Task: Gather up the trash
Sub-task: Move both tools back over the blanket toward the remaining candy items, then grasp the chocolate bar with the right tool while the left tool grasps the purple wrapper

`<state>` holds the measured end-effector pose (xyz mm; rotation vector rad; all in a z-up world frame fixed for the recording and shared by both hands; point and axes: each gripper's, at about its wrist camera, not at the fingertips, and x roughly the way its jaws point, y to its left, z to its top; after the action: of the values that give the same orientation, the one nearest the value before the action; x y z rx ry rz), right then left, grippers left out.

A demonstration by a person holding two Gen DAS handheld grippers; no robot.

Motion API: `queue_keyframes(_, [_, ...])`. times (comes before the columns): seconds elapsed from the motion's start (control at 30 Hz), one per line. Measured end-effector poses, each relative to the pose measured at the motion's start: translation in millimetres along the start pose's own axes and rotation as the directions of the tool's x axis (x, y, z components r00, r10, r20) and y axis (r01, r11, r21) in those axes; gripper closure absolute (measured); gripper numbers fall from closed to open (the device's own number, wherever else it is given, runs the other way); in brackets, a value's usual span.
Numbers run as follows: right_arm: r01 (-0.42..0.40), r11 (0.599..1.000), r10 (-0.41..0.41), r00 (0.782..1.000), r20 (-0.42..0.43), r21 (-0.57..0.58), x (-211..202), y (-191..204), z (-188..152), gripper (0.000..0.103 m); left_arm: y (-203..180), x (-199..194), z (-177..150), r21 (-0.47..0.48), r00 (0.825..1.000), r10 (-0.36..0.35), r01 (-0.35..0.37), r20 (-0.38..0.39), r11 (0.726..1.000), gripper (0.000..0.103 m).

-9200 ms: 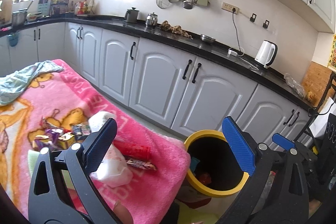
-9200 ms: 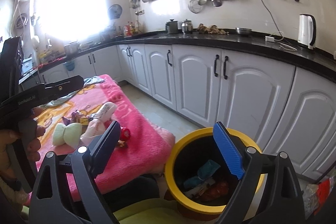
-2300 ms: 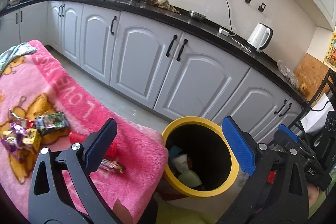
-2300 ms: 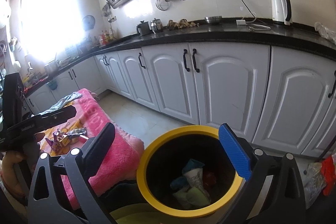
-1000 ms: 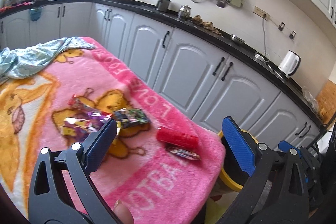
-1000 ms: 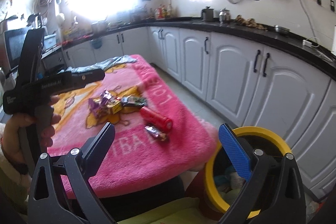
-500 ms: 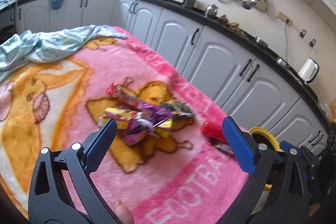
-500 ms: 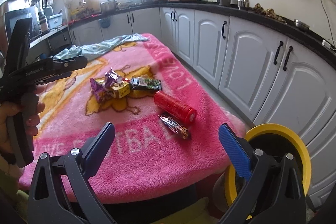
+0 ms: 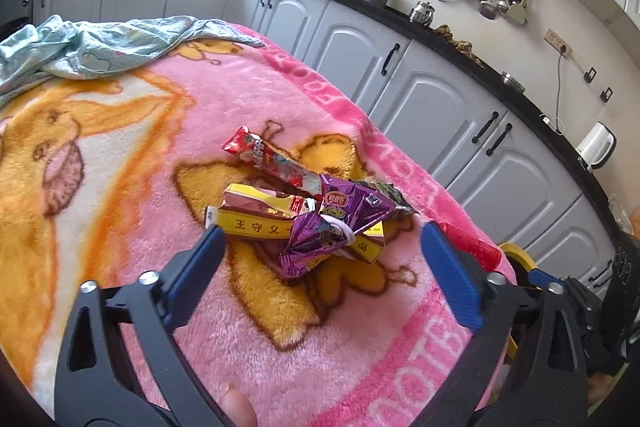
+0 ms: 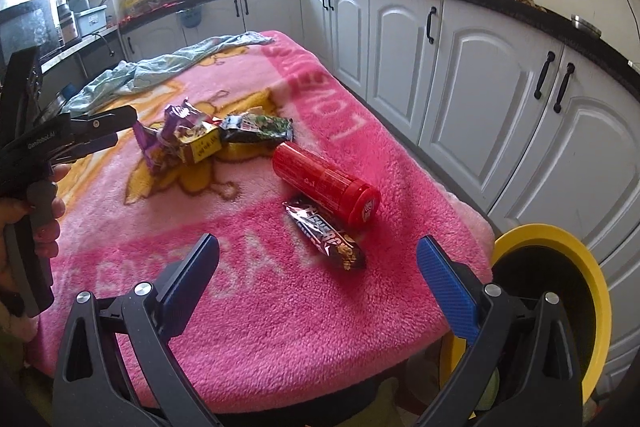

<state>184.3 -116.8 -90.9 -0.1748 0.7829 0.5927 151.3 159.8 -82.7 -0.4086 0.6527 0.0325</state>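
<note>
Pink blanket (image 10: 280, 299) carries wrappers — left gripper (image 9: 320, 255) gapes over the purple wrapper (image 9: 340, 223), right gripper (image 10: 318, 259) spread, empty.

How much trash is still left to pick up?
Quite a lot. Both hand-held grippers, left and right, are open and empty. On the pink blanket lie the purple wrapper, yellow box, red stick wrapper, green packet, red tube and chocolate bar. The yellow bin waits beside.

Black triangular-framed grippers (image 9: 320, 263), blue pads (image 10: 446, 283), silver screws, possibly white "GenRobot.AI" lettering.
</note>
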Motion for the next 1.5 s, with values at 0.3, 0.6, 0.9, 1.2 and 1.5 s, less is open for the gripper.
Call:
queue_keyframes(0.3, [-0.03,0.999,0.03,0.999,-0.014,0.024,15,-7,2,0.008,9,17,5,-0.024,0.998,-0.057,0.056,-0.031,0.998,0.045])
queue_keyframes(0.6, [-0.065,0.998,0.066,0.996,-0.057,0.022,27,-7,1,0.032,9,25,0,-0.002,0.997,-0.045,0.045,-0.06,0.999,0.072])
queue_keyframes(0.9, [-0.089,0.996,0.086,0.992,-0.088,-0.027,31,0,-4,0.062,5,23,-3,0.03,0.996,-0.04,0.042,-0.074,0.999,0.081])
queue_keyframes(1.2, [-0.112,0.993,0.108,0.988,-0.108,-0.034,29,4,-5,0.079,1,18,-8,0.054,0.996,-0.031,0.035,-0.086,0.998,0.085])
queue_keyframes(1.5, [-0.176,0.983,0.169,0.977,-0.128,-0.043,20,19,-12,0.09,-10,2,-10,0.075,0.996,-0.044,0.05,-0.081,0.996,0.085])
